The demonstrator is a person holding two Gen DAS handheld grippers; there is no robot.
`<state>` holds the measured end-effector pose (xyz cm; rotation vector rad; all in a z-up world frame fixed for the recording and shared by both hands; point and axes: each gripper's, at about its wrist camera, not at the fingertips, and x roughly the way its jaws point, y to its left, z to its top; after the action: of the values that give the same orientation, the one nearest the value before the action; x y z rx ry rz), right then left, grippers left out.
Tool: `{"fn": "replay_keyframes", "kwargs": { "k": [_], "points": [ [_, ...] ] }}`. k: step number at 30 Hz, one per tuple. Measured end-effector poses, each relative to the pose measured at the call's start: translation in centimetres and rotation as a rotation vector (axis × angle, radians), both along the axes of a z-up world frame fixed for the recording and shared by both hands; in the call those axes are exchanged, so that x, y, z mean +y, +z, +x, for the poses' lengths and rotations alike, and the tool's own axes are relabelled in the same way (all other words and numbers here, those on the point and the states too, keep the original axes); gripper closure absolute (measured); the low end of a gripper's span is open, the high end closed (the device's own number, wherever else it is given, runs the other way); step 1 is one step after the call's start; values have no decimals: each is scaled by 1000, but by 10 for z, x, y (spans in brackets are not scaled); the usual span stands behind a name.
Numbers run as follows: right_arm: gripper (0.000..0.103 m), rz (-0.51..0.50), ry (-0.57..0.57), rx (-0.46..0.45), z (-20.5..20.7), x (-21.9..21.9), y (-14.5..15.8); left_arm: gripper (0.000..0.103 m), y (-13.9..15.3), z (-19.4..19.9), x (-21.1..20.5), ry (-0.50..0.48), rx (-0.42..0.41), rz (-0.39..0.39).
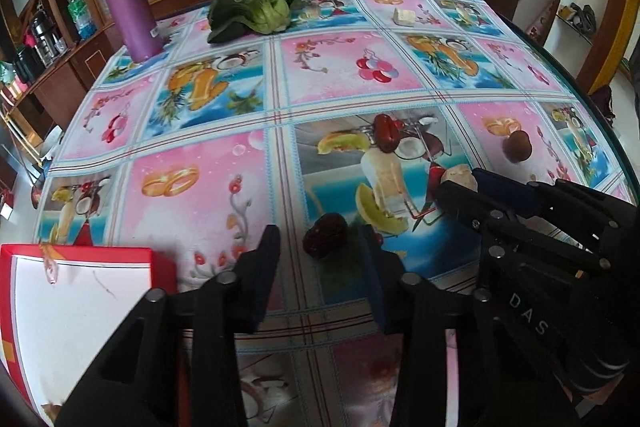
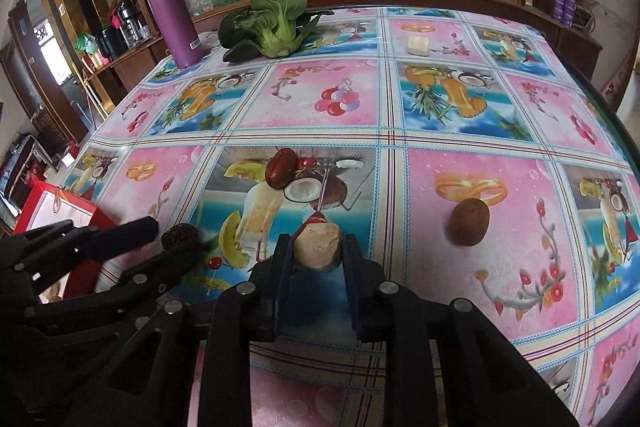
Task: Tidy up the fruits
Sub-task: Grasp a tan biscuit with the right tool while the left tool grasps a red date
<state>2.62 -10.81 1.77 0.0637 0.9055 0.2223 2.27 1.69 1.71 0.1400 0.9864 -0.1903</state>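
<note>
A dark wrinkled date (image 1: pixel 325 235) lies on the tablecloth between the spread fingers of my left gripper (image 1: pixel 319 229), which is open and not touching it. In the right wrist view, my right gripper (image 2: pixel 318 239) is shut on a tan peeled fruit piece (image 2: pixel 318 249) that rests low on the table. The same right gripper (image 1: pixel 460 183) shows in the left wrist view with the tan piece (image 1: pixel 460 174) at its tips. A glossy red date (image 2: pixel 282 169) and a brown round fruit (image 2: pixel 470 221) lie loose farther out.
A red box with a white inside (image 1: pixel 80 291) stands at the near left. At the far side are a bok choy (image 1: pixel 256 7), a purple bottle (image 1: pixel 124 3) and a pale block (image 1: pixel 404 17). The table edge (image 1: pixel 600 99) curves on the right.
</note>
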Motion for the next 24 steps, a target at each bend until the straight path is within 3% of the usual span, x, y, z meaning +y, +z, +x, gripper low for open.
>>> {"fn": "replay_keyframes", "kwargs": {
  "k": [5, 13, 19, 24],
  "points": [
    [79, 4, -6, 3, 0, 0, 0, 78, -5, 2, -2, -6, 21, -17],
    [79, 13, -13, 0, -2, -1, 0, 78, -4, 0, -2, 26, 14, -32],
    [79, 41, -12, -39, -8, -4, 8, 78, 17, -19, 5, 72, -52, -50],
    [79, 79, -11, -102, -18, -6, 17, 78, 44, -58, 15, 99, -137, -51]
  ]
}}
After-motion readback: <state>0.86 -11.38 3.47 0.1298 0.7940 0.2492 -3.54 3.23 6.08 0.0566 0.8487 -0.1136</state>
